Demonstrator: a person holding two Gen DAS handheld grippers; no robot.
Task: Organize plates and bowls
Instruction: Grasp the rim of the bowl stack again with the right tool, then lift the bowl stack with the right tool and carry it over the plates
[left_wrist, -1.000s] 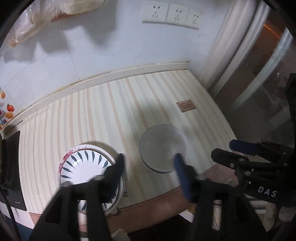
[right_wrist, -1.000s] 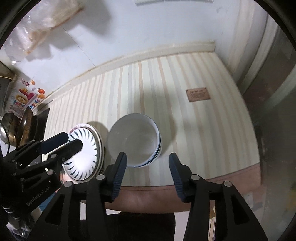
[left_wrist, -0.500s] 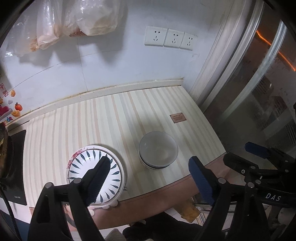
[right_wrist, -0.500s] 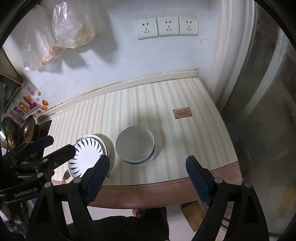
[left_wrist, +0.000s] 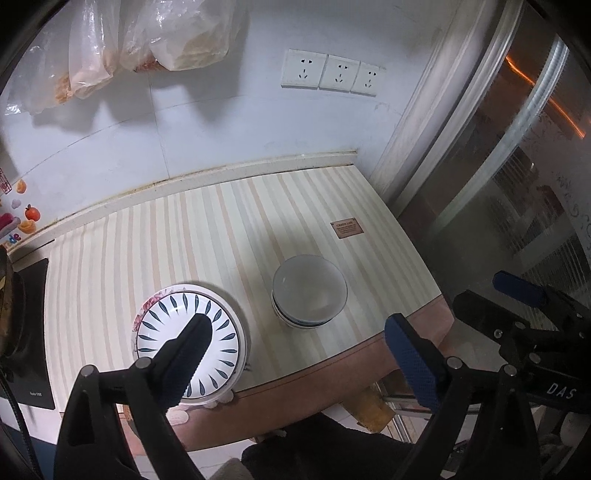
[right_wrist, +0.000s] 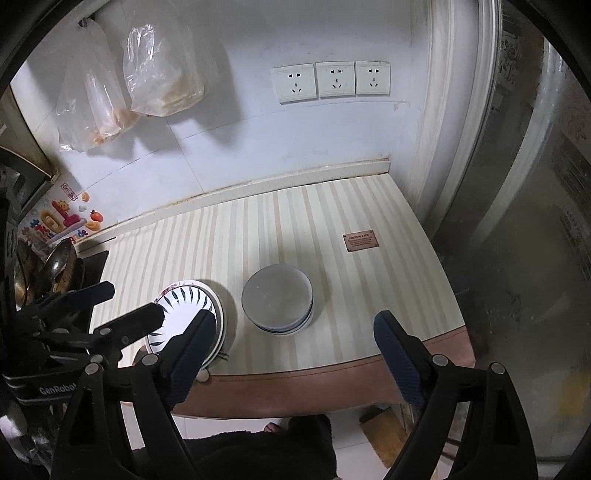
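Observation:
A stack of plates, the top one white with blue leaf marks (left_wrist: 190, 338), sits near the front edge of the striped table (left_wrist: 207, 236); it also shows in the right wrist view (right_wrist: 186, 314). To its right stands a stack of white bowls (left_wrist: 309, 295), also in the right wrist view (right_wrist: 277, 299). My left gripper (left_wrist: 299, 350) is open and empty, held above and in front of the table. My right gripper (right_wrist: 295, 341) is open and empty, likewise held back over the table's front edge. Each gripper shows in the other's view, the right one (left_wrist: 524, 299) and the left one (right_wrist: 110, 306).
Plastic bags (right_wrist: 129, 85) hang on the tiled wall, beside three sockets (right_wrist: 332, 81). A small brown label (right_wrist: 361, 240) lies on the table at the right. A black cooktop (left_wrist: 27, 332) with utensils (right_wrist: 55, 269) is at the left. A glass door (left_wrist: 517, 166) stands at the right.
Both grippers have opened wide and pulled back and up from the table. The bowls and plates now look smaller and farther away.

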